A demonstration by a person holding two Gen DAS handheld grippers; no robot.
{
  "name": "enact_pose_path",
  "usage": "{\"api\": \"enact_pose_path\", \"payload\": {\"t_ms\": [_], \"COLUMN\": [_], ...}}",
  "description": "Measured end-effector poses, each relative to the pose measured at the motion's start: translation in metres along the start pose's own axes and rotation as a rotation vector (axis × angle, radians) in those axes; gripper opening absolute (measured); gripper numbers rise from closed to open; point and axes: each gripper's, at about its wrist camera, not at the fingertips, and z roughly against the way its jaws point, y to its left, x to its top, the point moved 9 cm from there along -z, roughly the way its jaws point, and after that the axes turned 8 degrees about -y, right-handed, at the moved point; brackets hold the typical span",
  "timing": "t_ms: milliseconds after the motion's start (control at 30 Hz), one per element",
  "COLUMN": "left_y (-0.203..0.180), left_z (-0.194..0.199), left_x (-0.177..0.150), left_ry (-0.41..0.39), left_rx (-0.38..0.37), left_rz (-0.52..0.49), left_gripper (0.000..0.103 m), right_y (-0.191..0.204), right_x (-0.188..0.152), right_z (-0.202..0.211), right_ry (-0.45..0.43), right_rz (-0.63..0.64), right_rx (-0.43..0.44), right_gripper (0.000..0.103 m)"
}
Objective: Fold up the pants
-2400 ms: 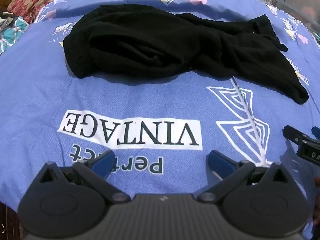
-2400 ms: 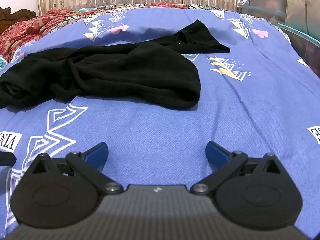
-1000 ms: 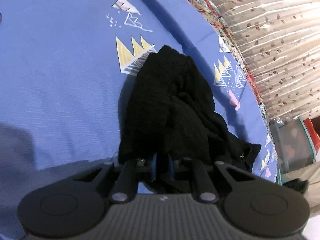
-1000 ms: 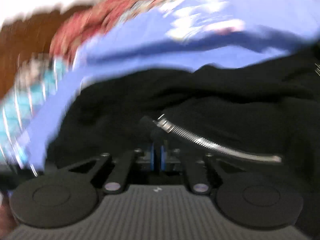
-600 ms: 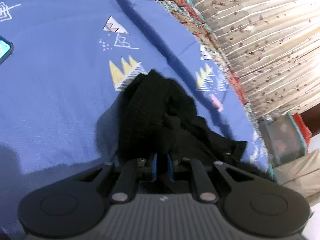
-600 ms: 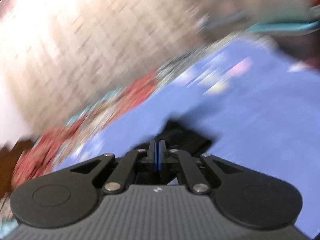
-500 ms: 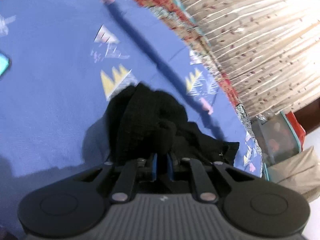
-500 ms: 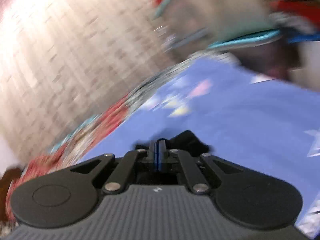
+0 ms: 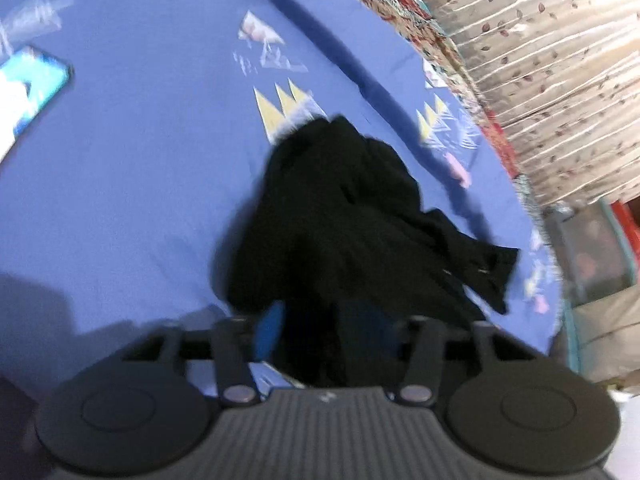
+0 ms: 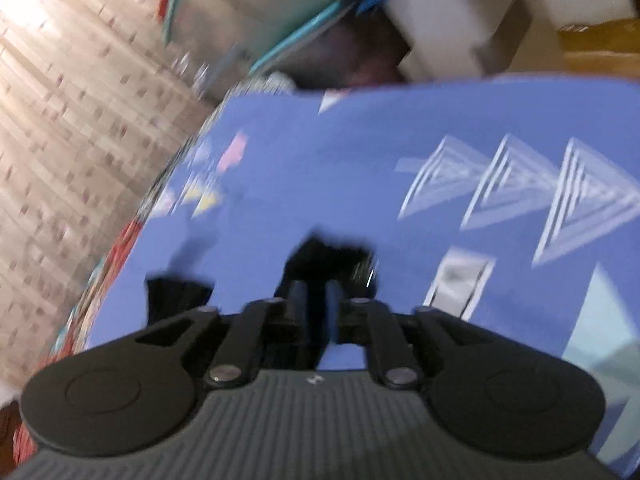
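Note:
The black pants [image 9: 340,216] lie bunched in a heap on the blue printed bedsheet [image 9: 140,168], one end reaching to the right in the left wrist view. My left gripper [image 9: 320,332] sits at the near end of the heap. Its jaws are opening, black cloth lies loose between them, and the blue left pad [image 9: 268,334] shows clear of the fabric. In the blurred right wrist view, my right gripper [image 10: 316,308] is low over the sheet, its jaws opening too. A dark fold of the pants [image 10: 328,254] lies between and just beyond the pads.
A phone with a lit screen [image 9: 28,92] lies on the sheet at far left. A red patterned cover [image 9: 400,4] and a leaf-print curtain [image 9: 540,60] run along the bed's far side. A clear storage box [image 9: 588,256] and white boxes [image 10: 460,20] stand past the bed's end.
Both grippers were shut on the black cloth and now their jaws stand apart. The right hand has swept far across the bed and rolled. The left has shifted a little.

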Motion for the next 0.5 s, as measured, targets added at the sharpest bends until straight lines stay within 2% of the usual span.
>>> {"api": "enact_pose_path", "payload": {"t_ms": [33,67,167,200,267,300,333,367,400,467,500], "left_y": [-0.001,-0.002,-0.005,-0.004,-0.001,0.001,0.004,0.005,0.004,-0.008,-0.015], "left_z": [-0.004,-0.007,-0.024,-0.03,-0.042,-0.047,-0.051,-0.052,-0.049,-0.034,-0.023], "left_x": [-0.007,-0.013,-0.027,-0.028,-0.032,-0.031,-0.031,-0.029,-0.025,-0.013,-0.006], "left_ry": [0.028,0.045,0.082,0.084,0.082,0.087,0.093,0.093,0.087,0.054,0.03], "left_rx": [-0.017,-0.026,-0.046,-0.048,-0.033,-0.028,-0.018,-0.011,-0.018,-0.039,-0.055], "left_rz": [0.017,0.027,0.069,0.087,0.134,0.153,0.17,0.19,0.199,0.164,0.141], "left_gripper": [0.067,0.07,0.071,0.067,0.045,0.021,0.007,0.007,0.006,0.006,0.006], "right_y": [0.004,0.009,0.021,0.027,0.033,0.034,0.037,0.037,0.039,0.041,0.052], "right_x": [-0.008,-0.009,-0.02,-0.026,-0.031,-0.032,-0.032,-0.031,-0.027,-0.015,-0.001], "right_z": [-0.003,-0.009,-0.029,-0.042,-0.062,-0.071,-0.079,-0.088,-0.096,-0.1,-0.095], "right_ry": [0.028,0.045,0.098,0.119,0.141,0.141,0.138,0.139,0.148,0.155,0.13], "right_rz": [0.002,-0.001,-0.013,-0.022,-0.022,-0.02,-0.02,-0.017,-0.02,-0.072,-0.097], "right_rx": [0.01,0.015,0.009,0.009,-0.008,-0.018,-0.021,-0.026,-0.048,-0.041,0.004], "right_gripper": [0.052,0.056,0.056,0.056,0.056,0.056,0.052,0.042,0.012,0.011,0.011]}}
